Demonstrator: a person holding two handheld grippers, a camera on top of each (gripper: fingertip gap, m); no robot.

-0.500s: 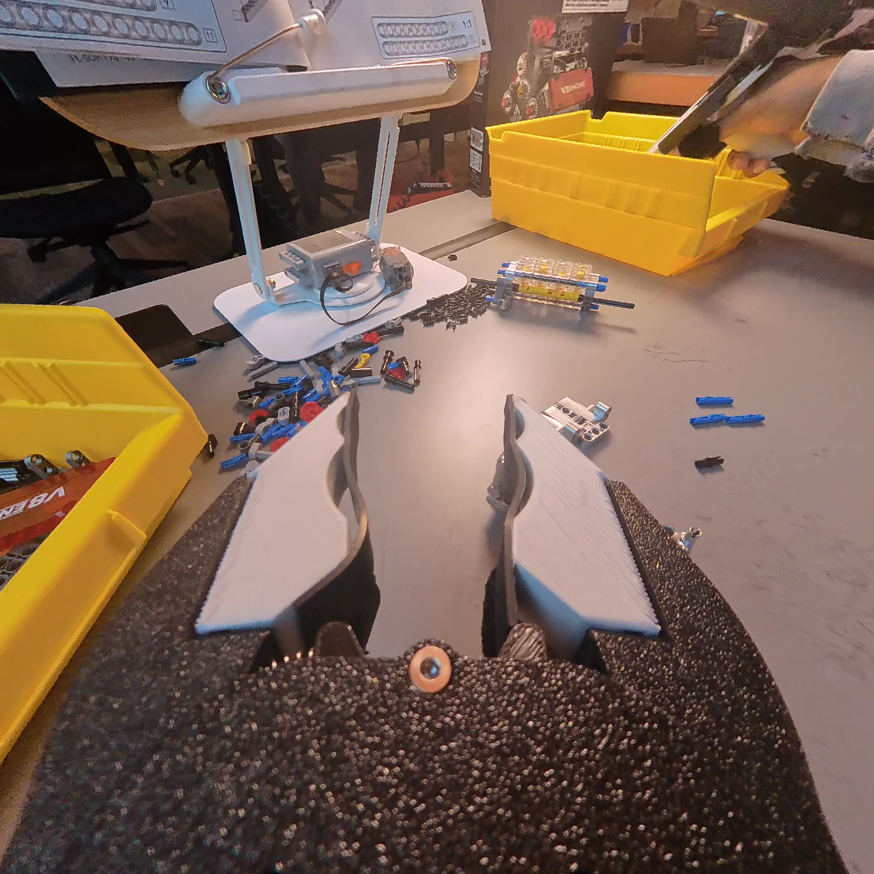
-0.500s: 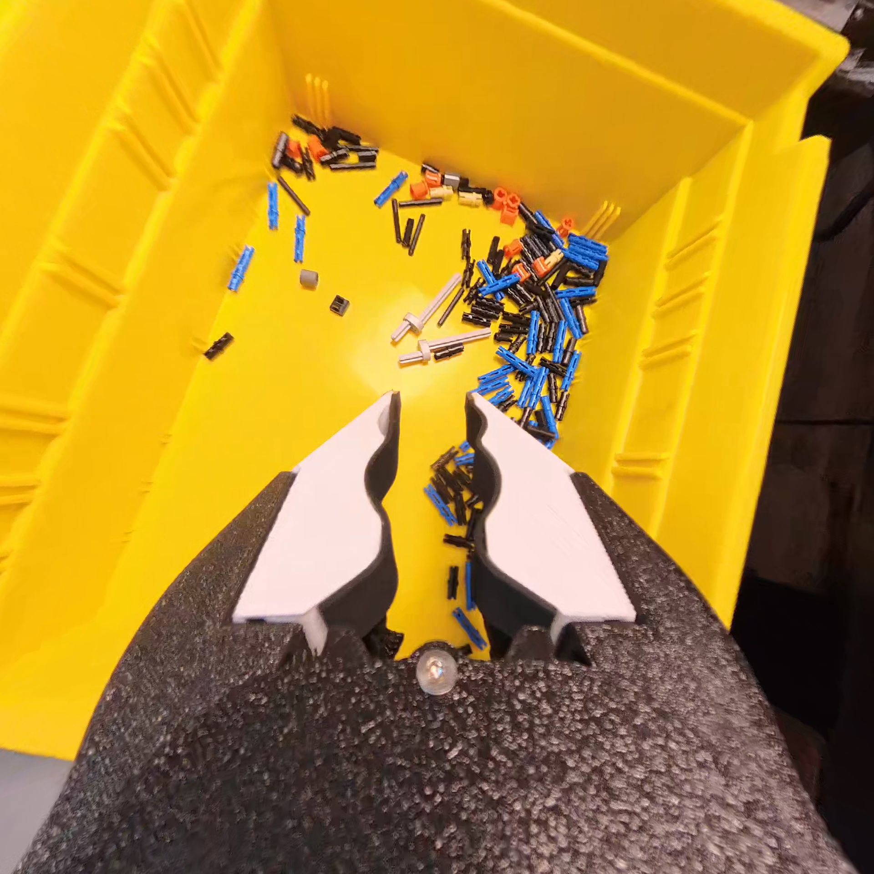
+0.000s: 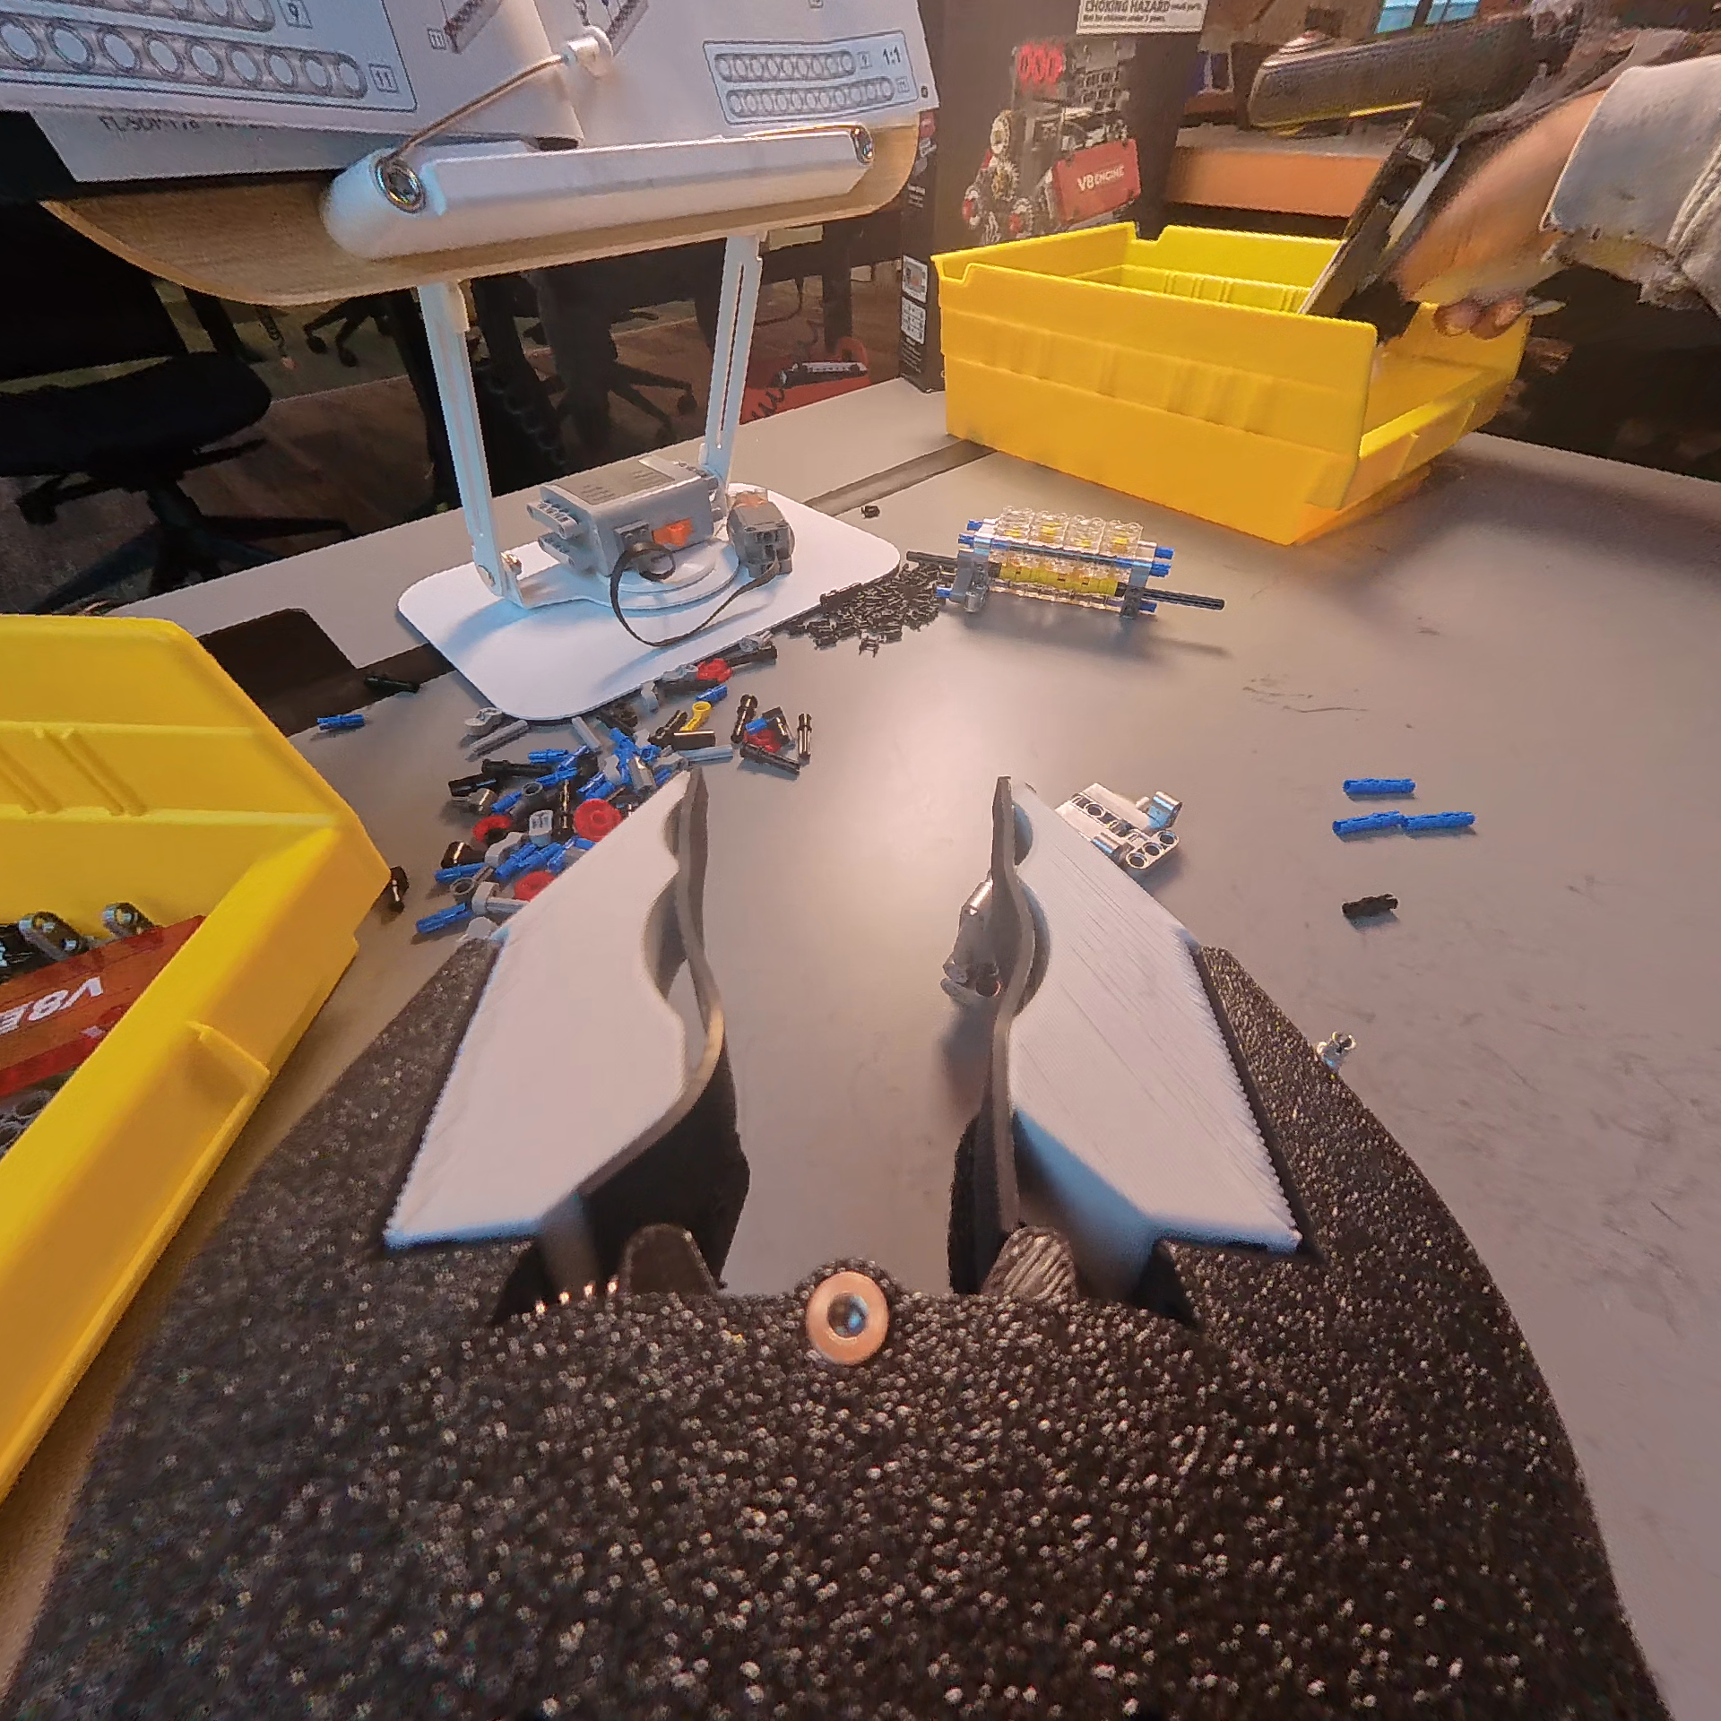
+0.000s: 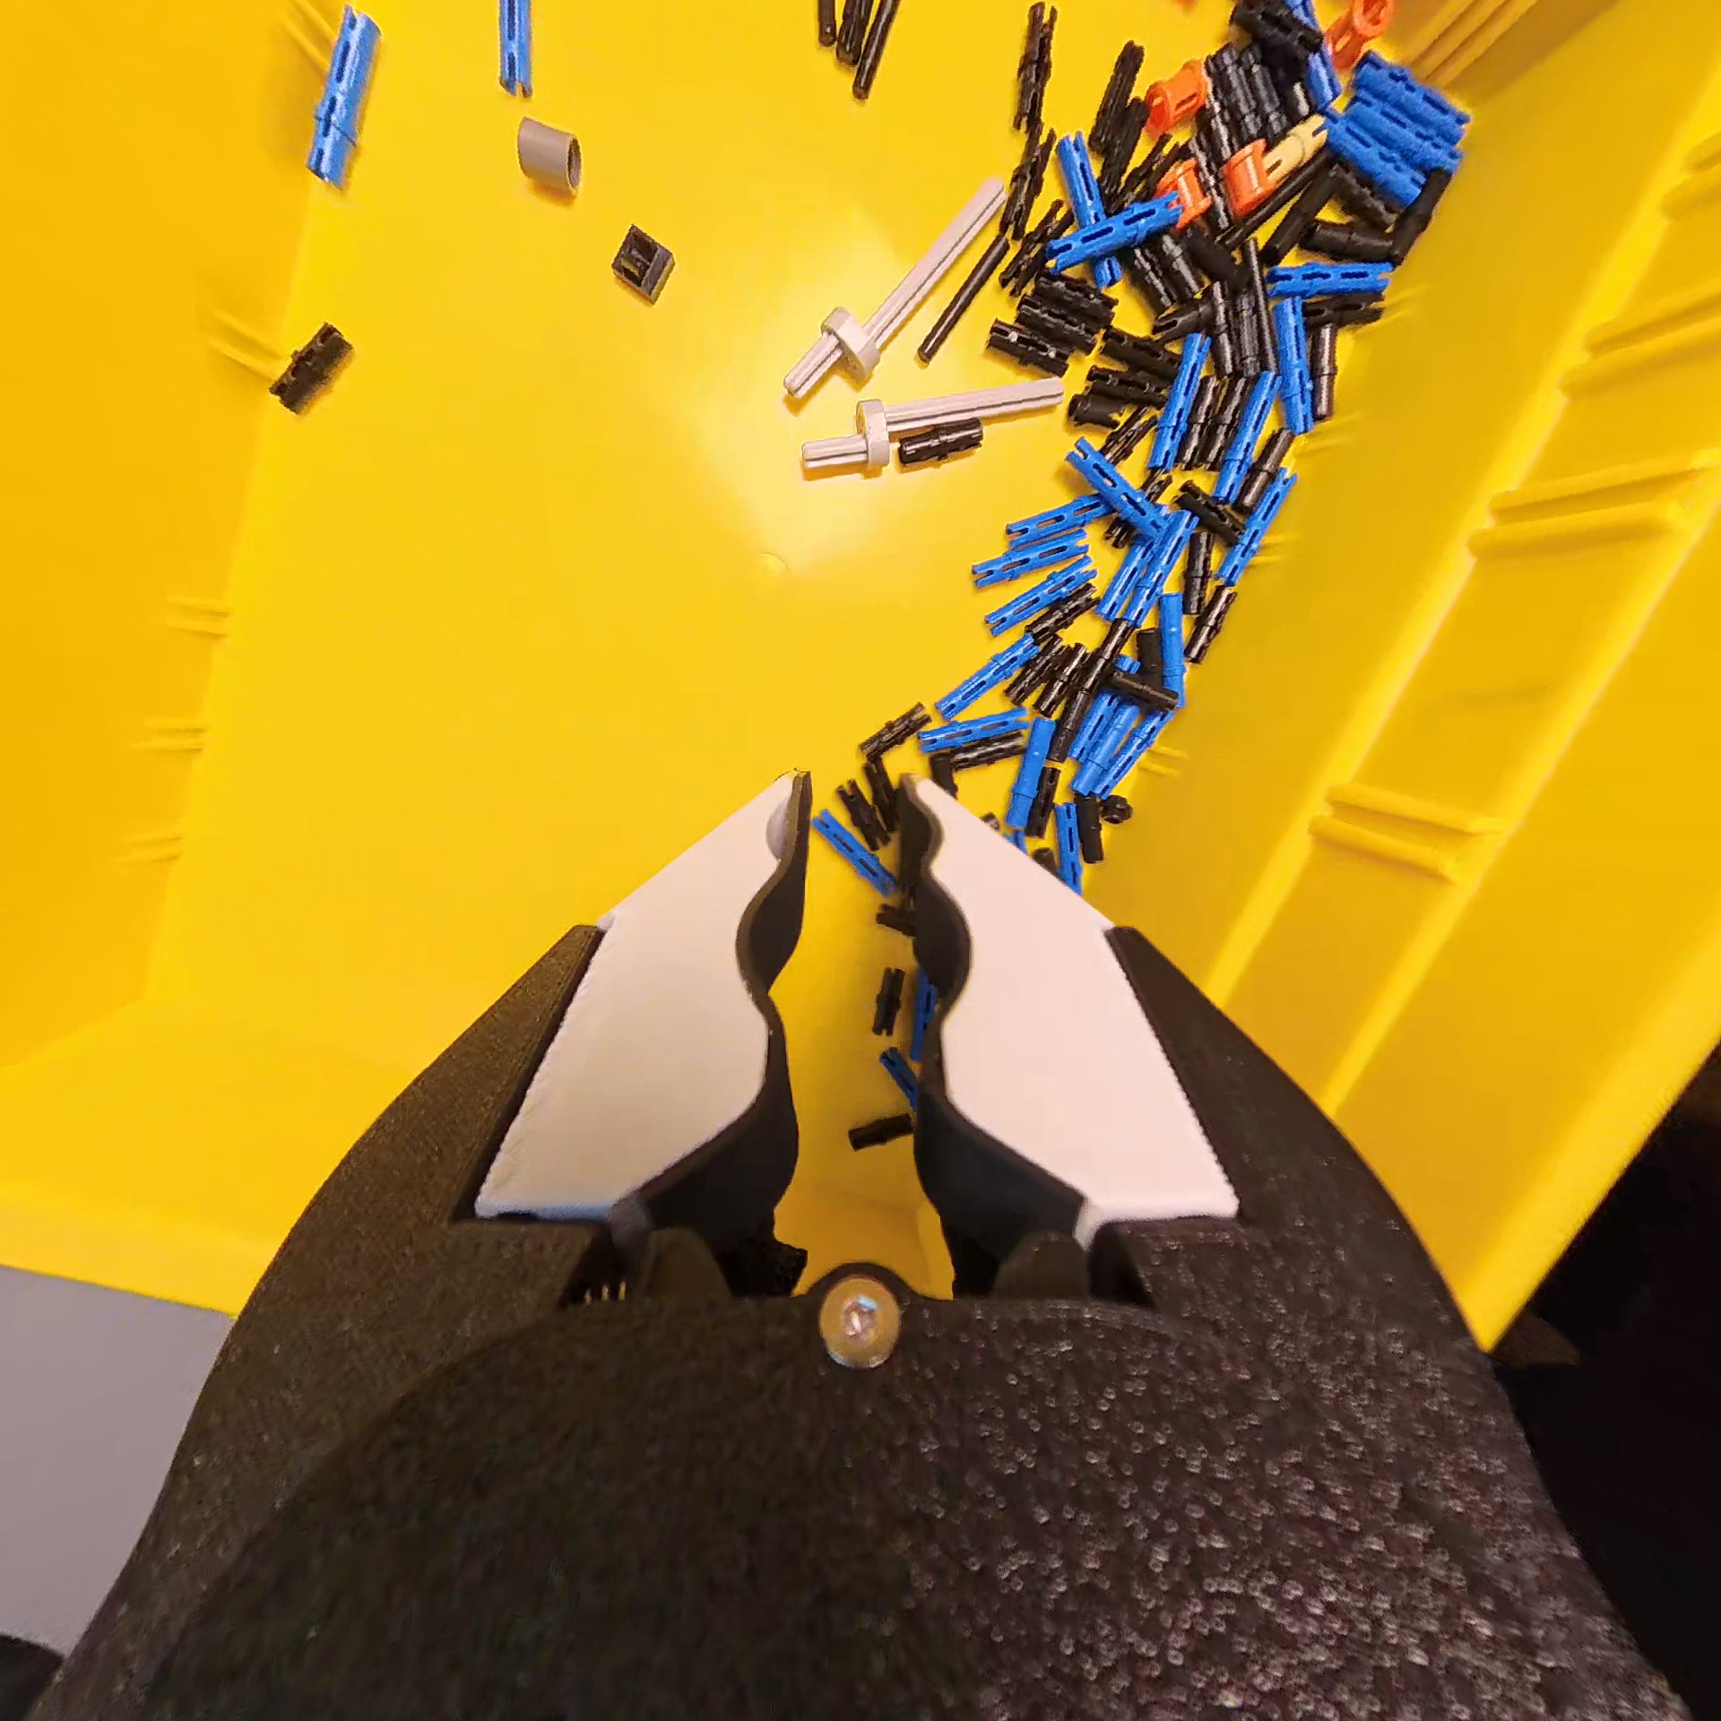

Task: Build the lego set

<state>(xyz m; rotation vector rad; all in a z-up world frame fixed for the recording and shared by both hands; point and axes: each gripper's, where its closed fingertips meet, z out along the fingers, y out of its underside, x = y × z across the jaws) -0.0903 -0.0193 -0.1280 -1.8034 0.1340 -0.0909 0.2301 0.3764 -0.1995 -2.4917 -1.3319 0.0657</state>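
The left tongs [image 3: 847, 782] hang low over the grey worktop [image 3: 1257, 1071], fingers wide apart and clamping nothing. A small grey part [image 3: 973, 941] shows against the inner face of one finger; whether it rests on the worktop cannot be told. A heap of loose parts [image 3: 596, 792] lies just beyond on one side and a grey beam [image 3: 1127, 824] on the other. The right tongs [image 4: 855, 782] reach into a yellow bin [image 4: 372, 745], fingers narrowly apart and empty, tips at the near end of a drift of pins [image 4: 1164, 577], a blue pin [image 4: 852, 852] between them.
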